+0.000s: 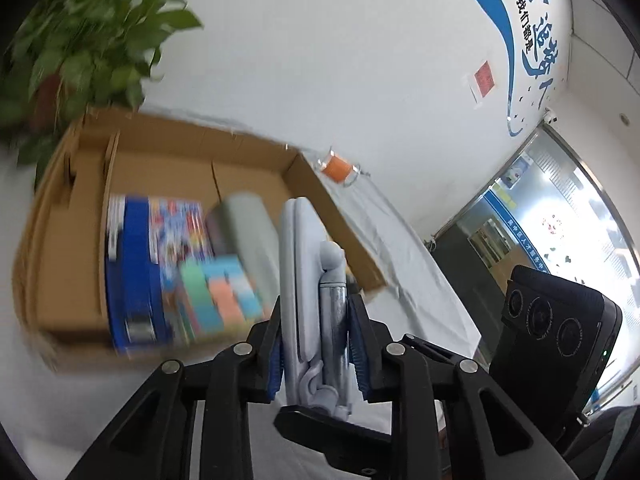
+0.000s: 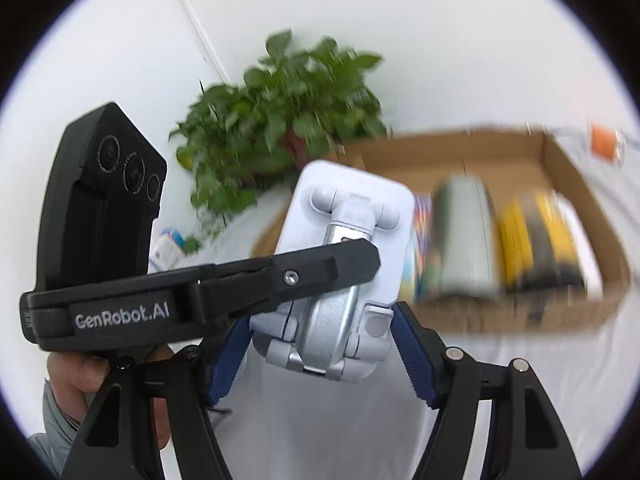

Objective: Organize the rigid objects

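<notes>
I'm looking at the left gripper (image 1: 316,354), its jaws clamping the pale folding phone stand (image 1: 306,280) by its thin edges above the surface. The right gripper (image 2: 320,356) is flanking the same stand (image 2: 344,256) with jaws apart, its blue pads clear of it. The left tool is crossing in front of the right camera, blocking part of the stand. Beyond is sitting the cardboard box (image 1: 332,208), its books (image 1: 160,264) smeared by blur. A potted plant (image 2: 288,120) and an orange spool (image 1: 338,168) are standing on the white-clothed surface (image 1: 420,280).
</notes>
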Demonstrator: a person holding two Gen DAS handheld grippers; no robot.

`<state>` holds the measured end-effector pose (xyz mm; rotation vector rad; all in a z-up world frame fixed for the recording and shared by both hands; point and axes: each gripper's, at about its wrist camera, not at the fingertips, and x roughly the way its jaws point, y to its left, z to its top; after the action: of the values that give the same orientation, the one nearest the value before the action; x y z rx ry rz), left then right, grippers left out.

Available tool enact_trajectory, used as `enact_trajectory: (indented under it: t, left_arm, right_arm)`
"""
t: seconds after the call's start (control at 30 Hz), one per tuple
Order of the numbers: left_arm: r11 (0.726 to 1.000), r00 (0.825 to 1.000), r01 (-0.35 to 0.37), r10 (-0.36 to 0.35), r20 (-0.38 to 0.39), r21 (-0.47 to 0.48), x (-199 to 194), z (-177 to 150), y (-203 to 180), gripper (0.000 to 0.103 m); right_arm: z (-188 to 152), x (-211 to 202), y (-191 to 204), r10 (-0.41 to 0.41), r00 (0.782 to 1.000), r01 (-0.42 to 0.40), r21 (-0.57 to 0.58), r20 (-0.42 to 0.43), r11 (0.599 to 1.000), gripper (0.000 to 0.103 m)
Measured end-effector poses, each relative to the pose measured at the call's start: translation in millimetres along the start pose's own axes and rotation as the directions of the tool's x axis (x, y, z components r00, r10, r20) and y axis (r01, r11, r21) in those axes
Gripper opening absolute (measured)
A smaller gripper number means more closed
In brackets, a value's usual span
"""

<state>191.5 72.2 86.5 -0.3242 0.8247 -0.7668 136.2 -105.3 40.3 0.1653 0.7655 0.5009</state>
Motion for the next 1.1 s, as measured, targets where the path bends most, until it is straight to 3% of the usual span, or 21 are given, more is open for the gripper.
enact_trajectory:
  t: [0.1, 0.27, 0.5, 0.53, 0.6, 0.7, 0.77, 0.83, 0.9, 0.93, 1.03, 1.07, 1.1]
  left_arm:
    - [1.0, 1.0, -0.013, 0.013, -0.003, -0.01, 10.3, 41.8, 17.9, 0.026]
    - [0.991, 0.999, 0.001, -0.008, -0.054, -0.13, 42.6, 81.1, 70.3, 0.025]
    - [0.968, 0.988, 0.02, -0.058, -0.144, -0.251, 93.9, 80.5, 121.2, 0.028]
    - [0.967, 0.986, 0.005, -0.047, -0.159, -0.253, 100.1, 79.6, 124.9, 0.029]
    - [0.968, 0.984, -0.049, 0.004, -0.179, -0.248, 99.7, 75.7, 126.7, 0.044]
    - [0.972, 0.988, -0.089, 0.058, -0.145, -0.218, 78.9, 74.4, 121.2, 0.046]
    - [0.976, 0.986, -0.156, 0.145, -0.083, -0.149, 52.6, 73.9, 106.7, 0.046]
    - [0.973, 0.976, -0.22, 0.22, -0.01, -0.073, 22.0, 71.7, 87.1, 0.047]
    - [0.956, 0.954, -0.292, 0.293, 0.065, -0.031, -11.1, 64.2, 67.6, 0.063]
    - [0.948, 0.943, -0.317, 0.317, 0.099, -0.02, -27.2, 58.7, 59.0, 0.066]
    - [0.928, 0.912, -0.374, 0.367, 0.183, -0.001, -75.0, 45.0, 42.2, 0.068]
    - [0.917, 0.898, -0.399, 0.391, 0.202, 0.0, -87.2, 41.4, 39.5, 0.071]
    - [0.895, 0.87, -0.447, 0.435, 0.231, 0.0, -101.5, 32.5, 35.8, 0.075]
  right_arm:
    - [38.2, 21.2, -6.0, 0.002, 1.0, -0.002, -0.018, 0.003, 1.0, 0.069]
    - [82.0, 77.4, -29.0, 0.013, 0.993, -0.01, 0.022, -0.119, 1.0, 0.069]
    - [77.7, 111.7, -51.4, -0.035, 0.965, 0.054, 0.065, -0.26, 0.996, 0.068]
    - [76.9, 113.6, -52.2, -0.048, 0.963, 0.067, 0.063, -0.264, 0.996, 0.068]
    - [76.9, 113.2, -48.0, -0.087, 0.959, 0.1, 0.035, -0.27, 0.994, 0.068]
    - [75.1, 98.0, -38.4, -0.096, 0.967, 0.097, -0.006, -0.236, 0.995, 0.069]
    - [74.5, 87.3, -33.8, -0.111, 0.972, 0.107, -0.034, -0.206, 0.994, 0.069]
    - [73.4, 78.3, -31.4, -0.144, 0.975, 0.135, -0.064, -0.171, 0.989, 0.07]
    - [74.6, 82.3, -35.2, -0.151, 0.973, 0.142, -0.064, -0.174, 0.988, 0.07]
    - [74.2, 83.5, -38.7, -0.15, 0.972, 0.142, -0.056, -0.18, 0.988, 0.07]
    - [73.7, 80.2, -47.0, -0.152, 0.975, 0.148, -0.035, -0.165, 0.988, 0.07]
    - [75.0, 82.2, -49.0, -0.154, 0.975, 0.151, -0.028, -0.161, 0.988, 0.07]
    - [75.5, 84.1, -51.6, -0.153, 0.975, 0.152, -0.019, -0.162, 0.988, 0.07]
